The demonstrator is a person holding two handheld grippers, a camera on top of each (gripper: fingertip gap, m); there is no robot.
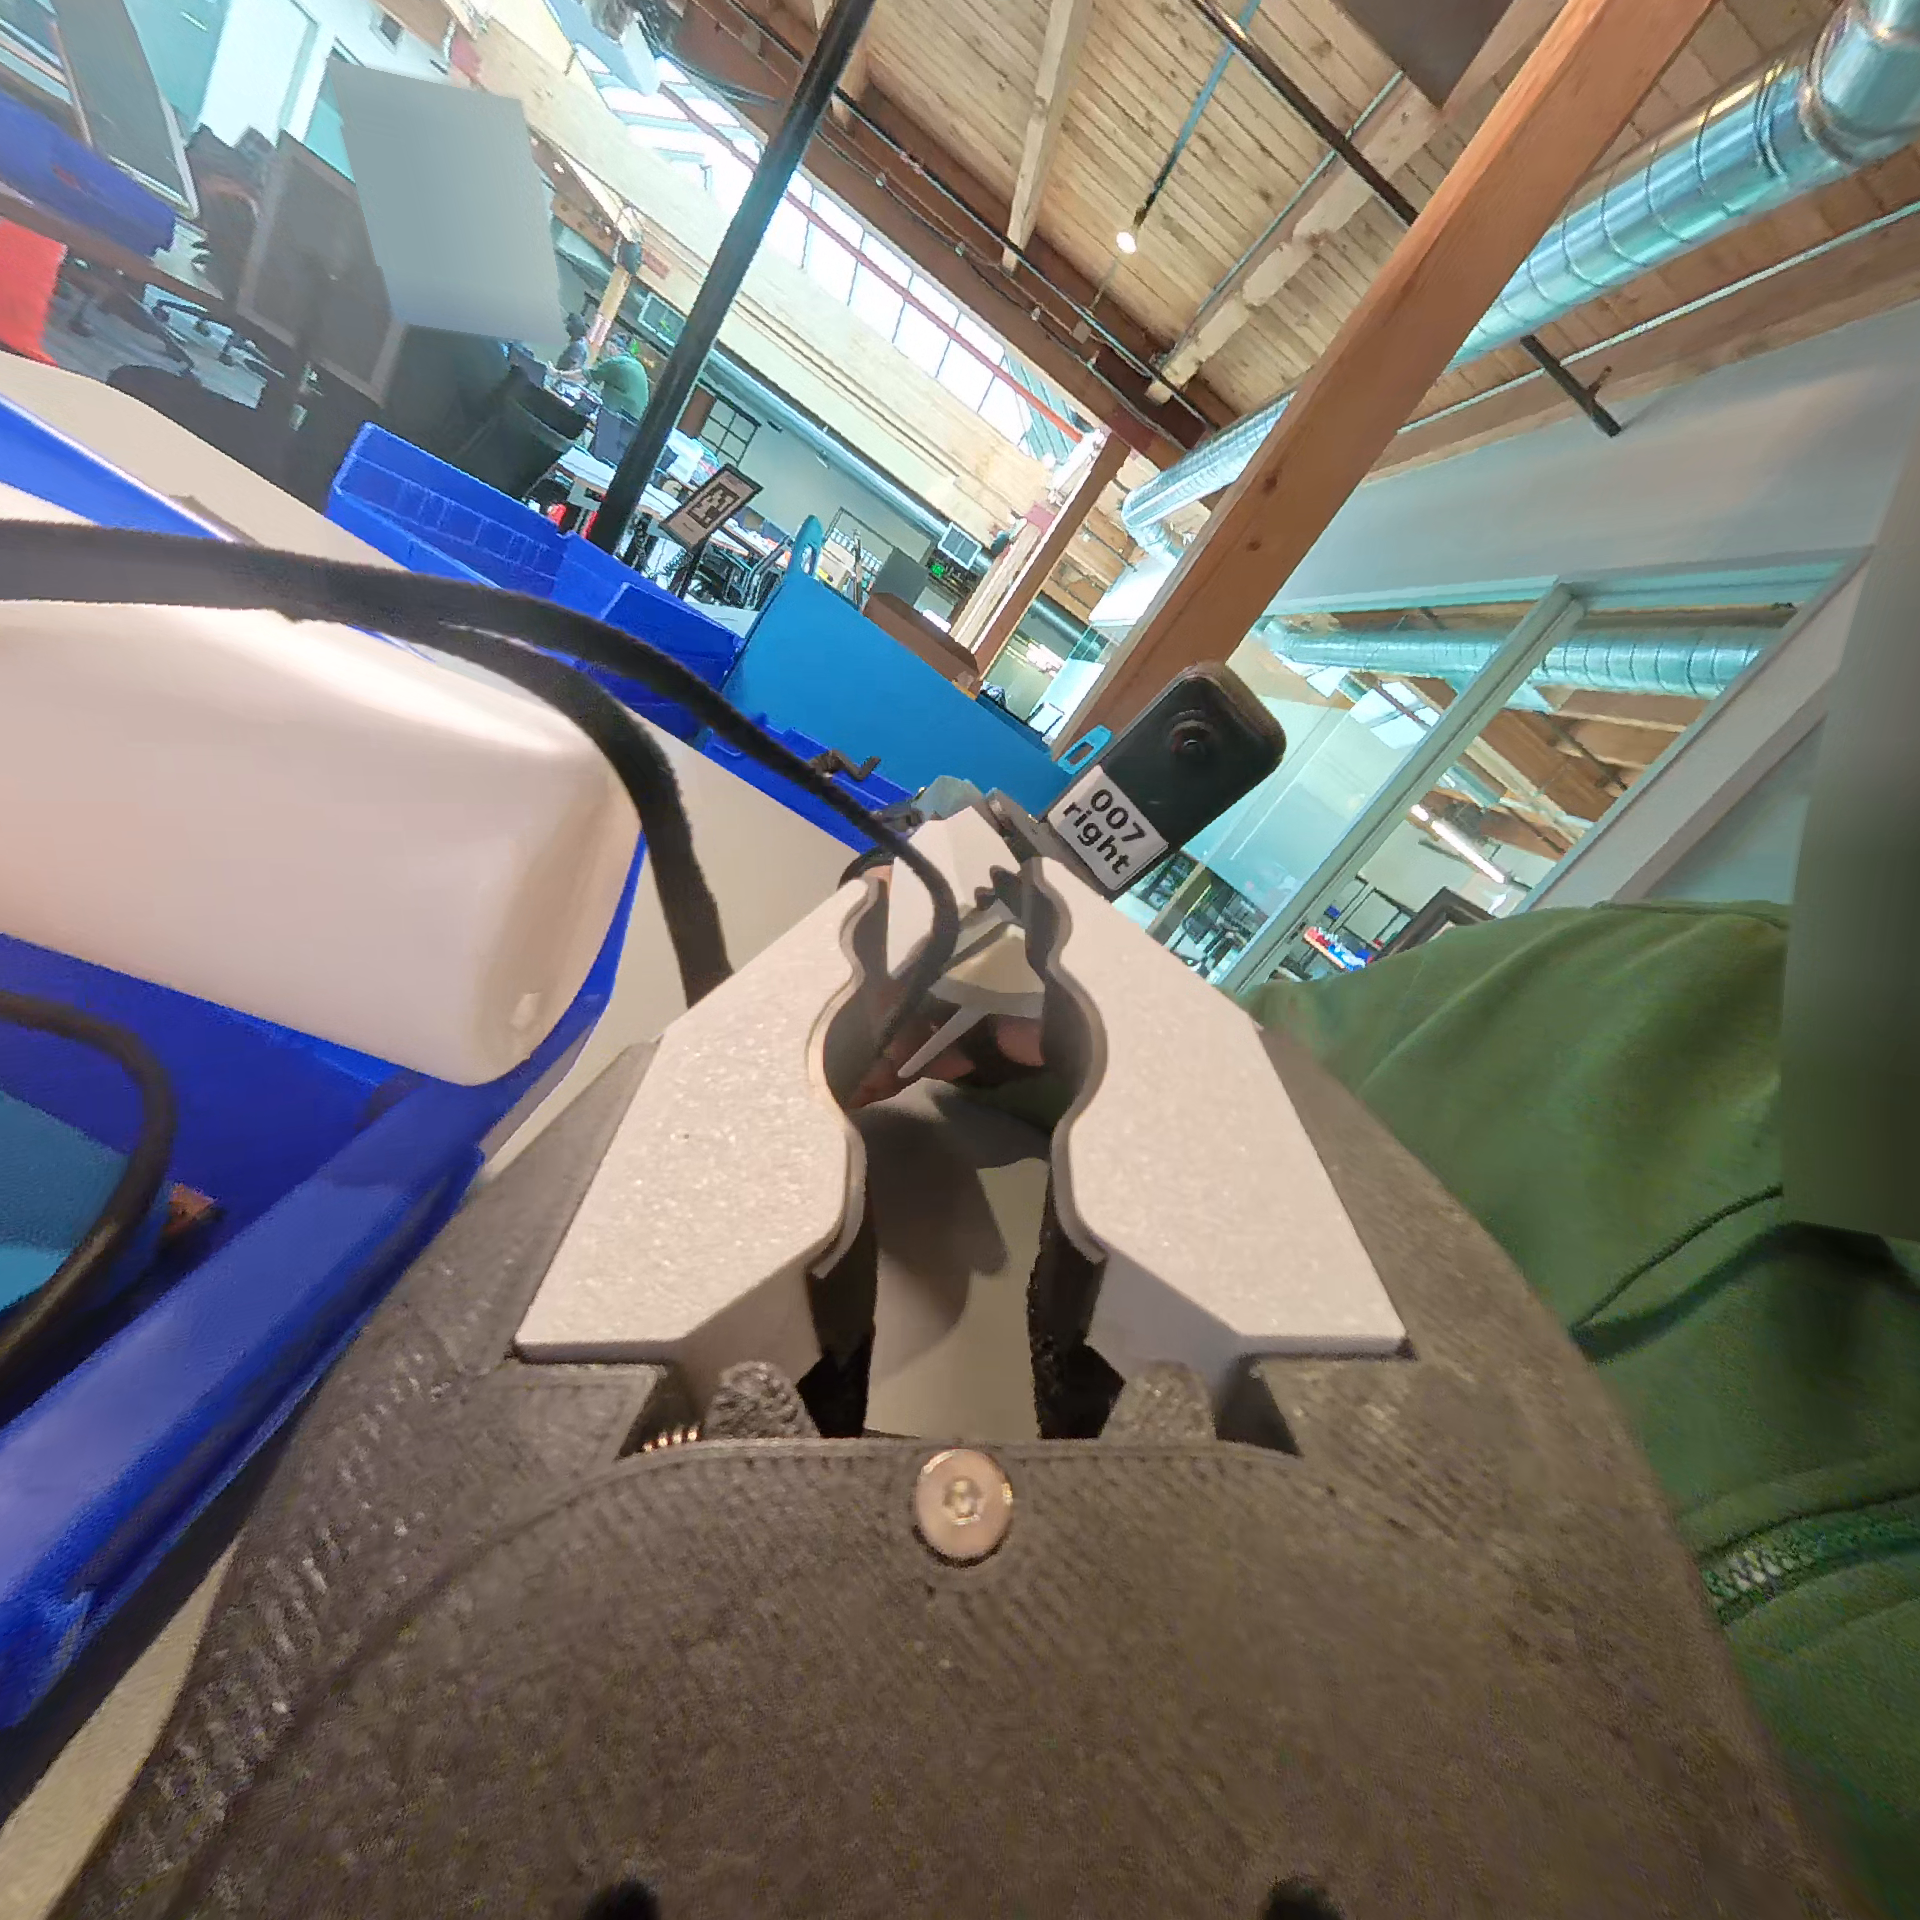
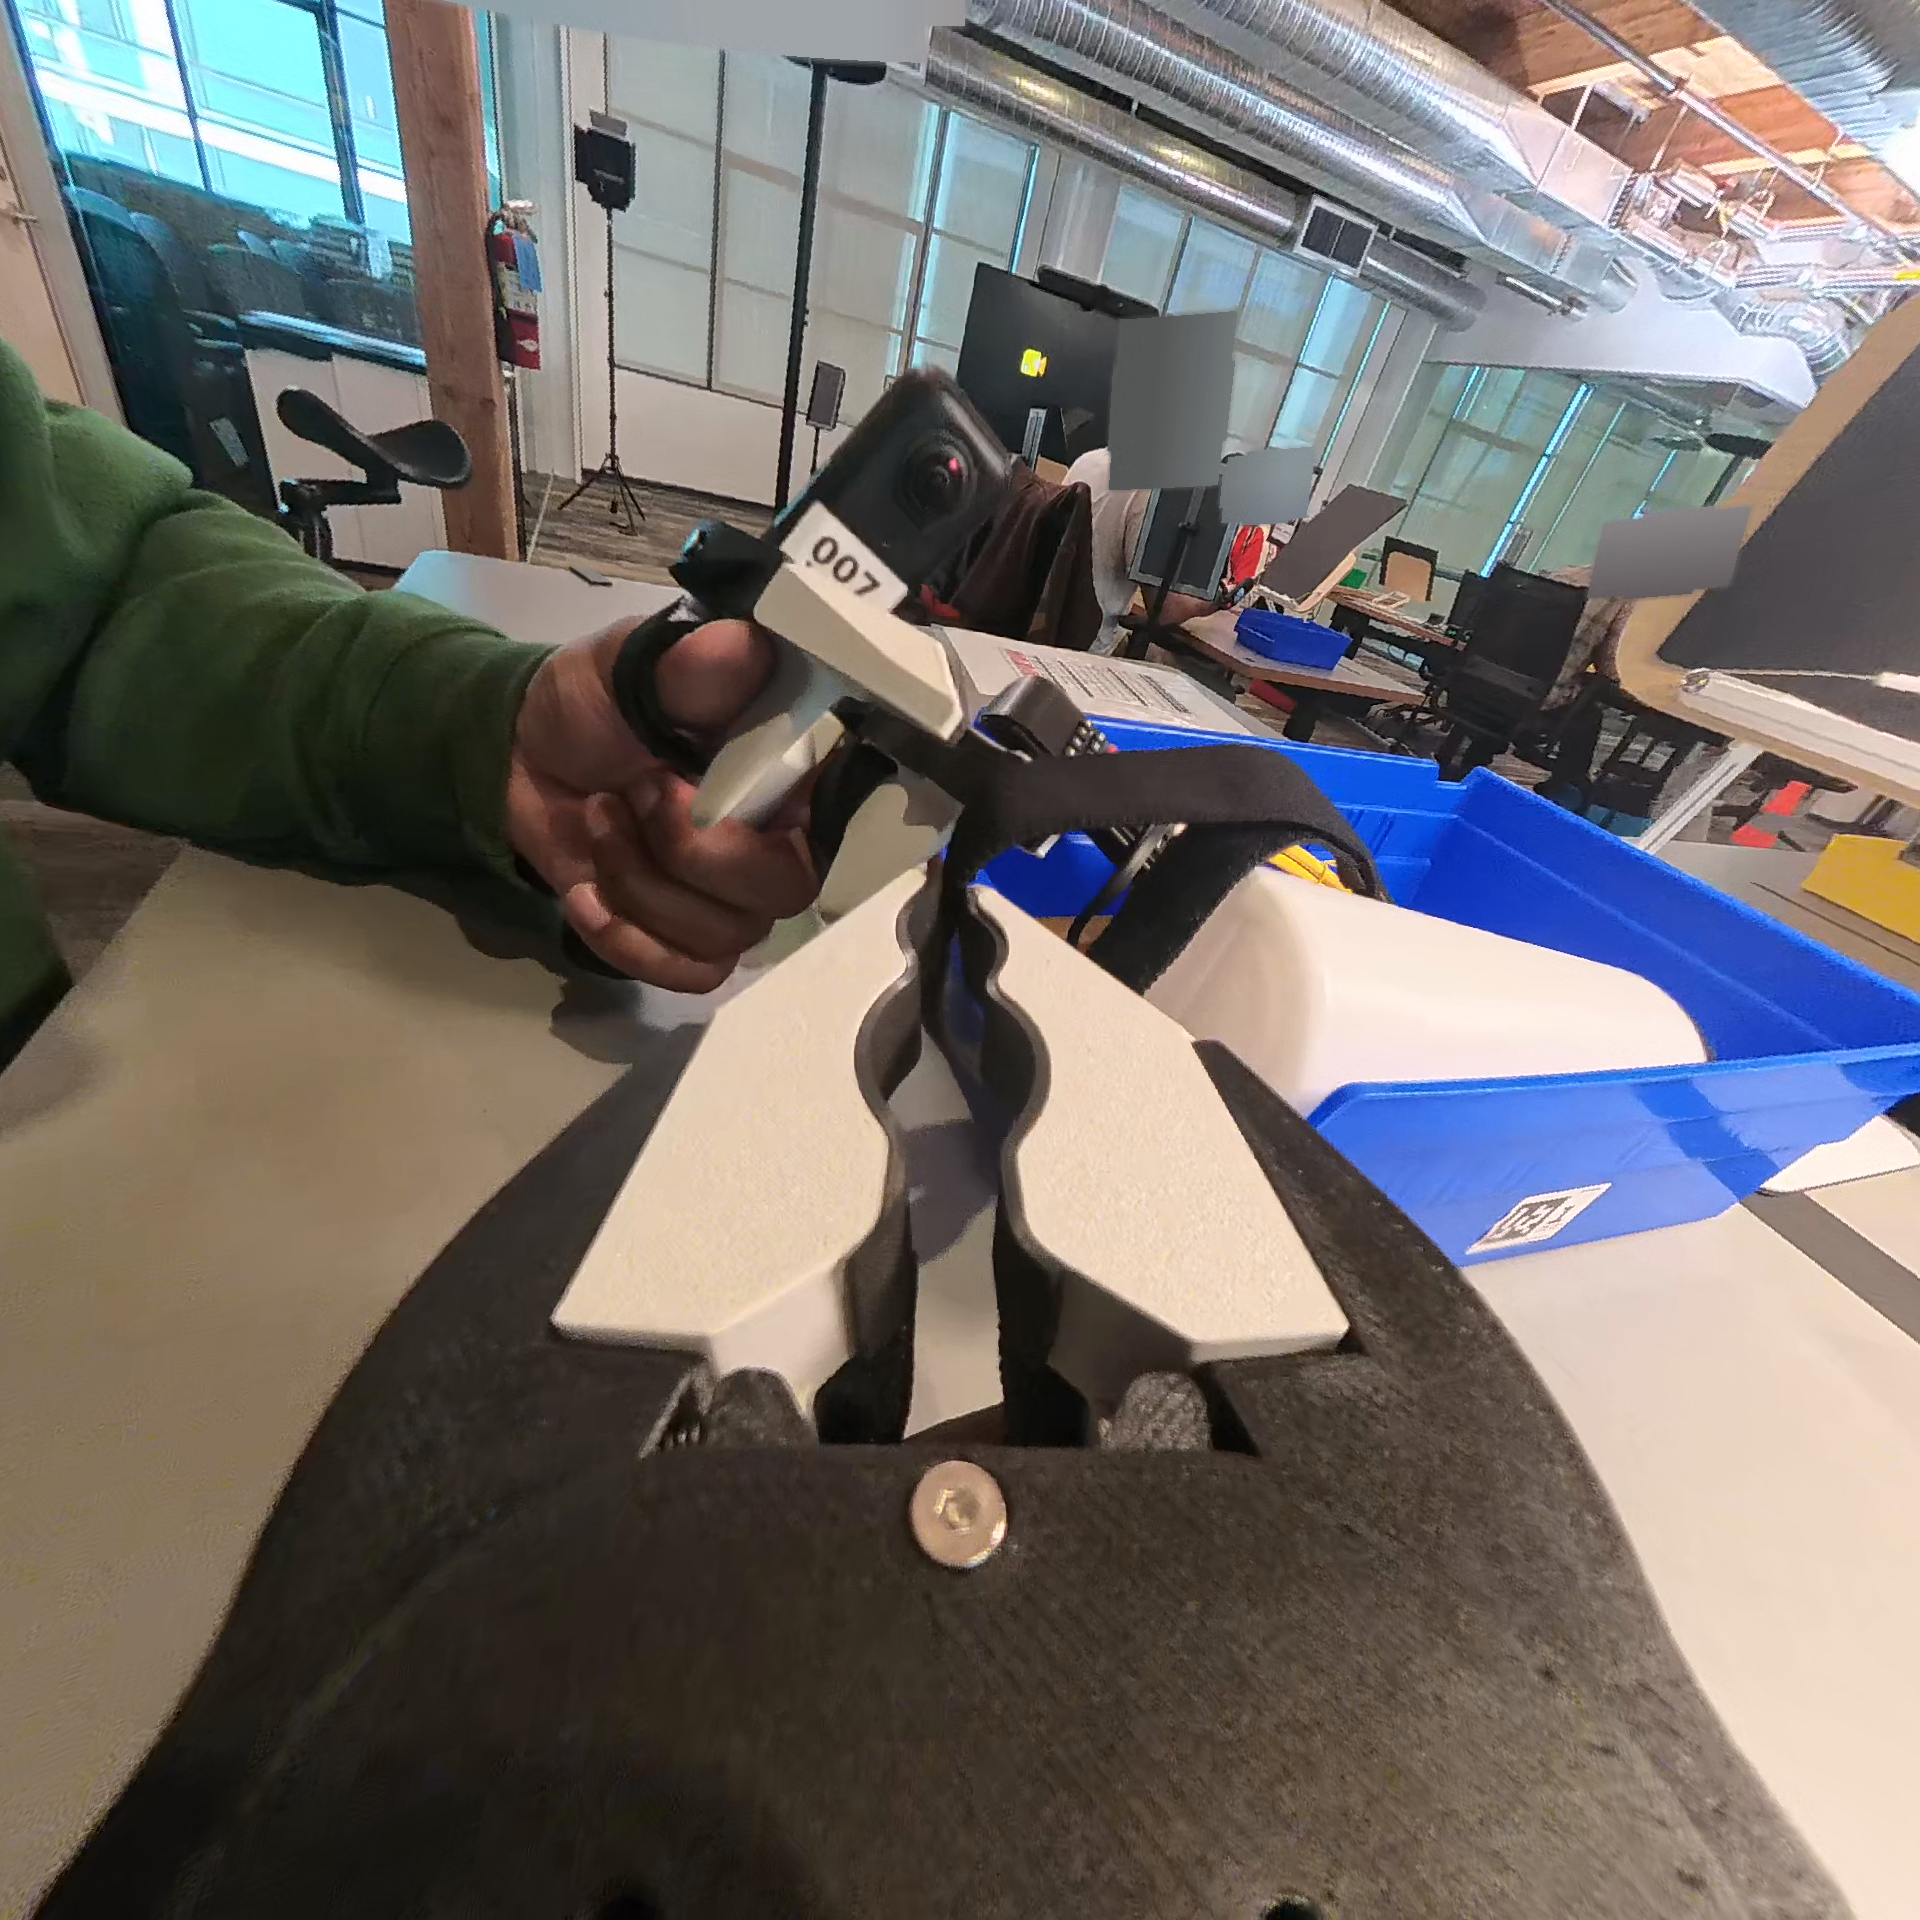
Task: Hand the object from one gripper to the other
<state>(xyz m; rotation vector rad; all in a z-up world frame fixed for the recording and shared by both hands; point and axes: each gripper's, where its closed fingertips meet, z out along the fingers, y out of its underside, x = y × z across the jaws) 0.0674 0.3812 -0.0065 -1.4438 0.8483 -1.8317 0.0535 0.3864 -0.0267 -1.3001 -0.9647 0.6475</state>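
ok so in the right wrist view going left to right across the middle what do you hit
green sleeve → hand on the left gripper → black strap → white container → blue bin

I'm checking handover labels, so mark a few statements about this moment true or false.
1. A black fabric strap runs between the grey fingers of the right gripper. True.
2. The blue plastic bin is empty. False: a white plastic container lies in it.
3. The person's sleeve is red. False: it is green.
4. A bare hand holds the left gripper. True.
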